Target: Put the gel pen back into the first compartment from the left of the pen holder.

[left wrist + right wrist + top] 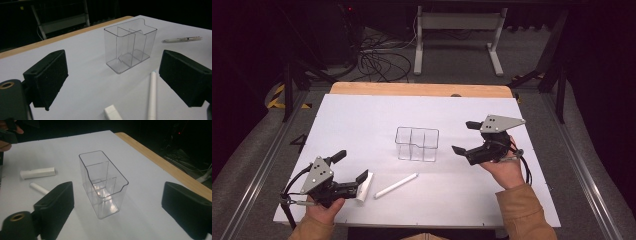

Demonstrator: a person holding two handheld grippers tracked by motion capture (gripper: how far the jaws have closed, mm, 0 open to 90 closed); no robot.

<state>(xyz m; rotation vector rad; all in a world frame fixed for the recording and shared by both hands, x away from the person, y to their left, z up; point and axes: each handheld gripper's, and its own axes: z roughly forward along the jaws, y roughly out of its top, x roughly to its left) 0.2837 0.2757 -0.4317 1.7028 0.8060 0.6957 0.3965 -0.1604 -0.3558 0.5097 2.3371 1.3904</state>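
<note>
Worktop (362, 115): white sheet over a wooden board, wood edge showing along the far side.

Clear plastic organizer (417, 144) stands upright near the middle of the worktop, divided into compartments, nothing visible inside. One long wall has a stepped-down rim.

Right hand-held gripper (465, 137) is just right of the organizer, jaws aimed at it and spread wide, nothing between the pads. From its own camera the organizer (103, 183) sits ahead between the two jaws, not touched.

Left hand-held gripper (351, 166) is at the near left corner, low over the worktop, jaws also spread wide and holding nothing. Its lower jaw is right by the white block; can't tell if they touch.

White pen (396, 185) lies flat on the near side, in front of the organizer, angled, well apart from it.

White block (365, 186), short and squarish, lies just left of the white pen, apart from it.

Second pen (182, 39), clear barrel, lies flat beyond the organizer as seen from the left hand-held gripper's camera.
</note>
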